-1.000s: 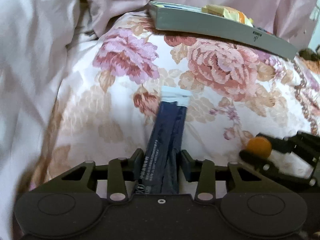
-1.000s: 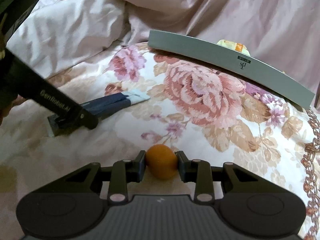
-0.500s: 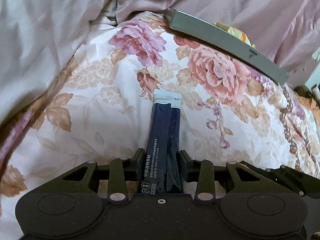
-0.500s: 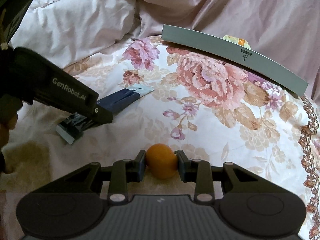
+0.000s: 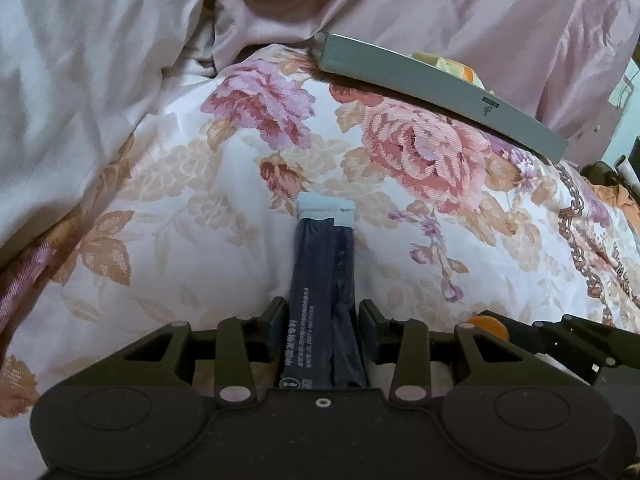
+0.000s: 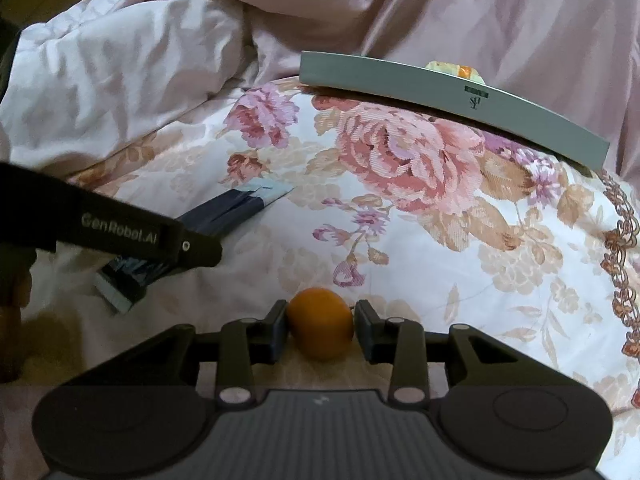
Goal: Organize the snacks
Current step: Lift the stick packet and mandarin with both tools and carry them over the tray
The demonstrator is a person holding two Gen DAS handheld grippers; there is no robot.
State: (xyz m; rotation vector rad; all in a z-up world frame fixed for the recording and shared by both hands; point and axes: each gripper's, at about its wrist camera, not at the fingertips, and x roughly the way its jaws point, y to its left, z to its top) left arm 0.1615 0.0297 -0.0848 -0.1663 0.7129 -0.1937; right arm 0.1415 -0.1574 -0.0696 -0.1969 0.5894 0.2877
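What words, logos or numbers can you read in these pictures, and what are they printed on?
"GenRobot.AI": on the side of the left gripper, seen from the right wrist.
Small dark logo mark with a green tag above it: on the grey box wall, too small to read.
White print along the dark sachets: too blurred to read.

There were two claws, the left claw (image 5: pixel 323 330) and the right claw (image 6: pixel 321 330). One dark stick packet (image 5: pixel 322 280) was seen, one small orange fruit (image 6: pixel 321 323), one grey tray (image 6: pixel 440 96), and one floral bedspread (image 6: pixel 400 208).
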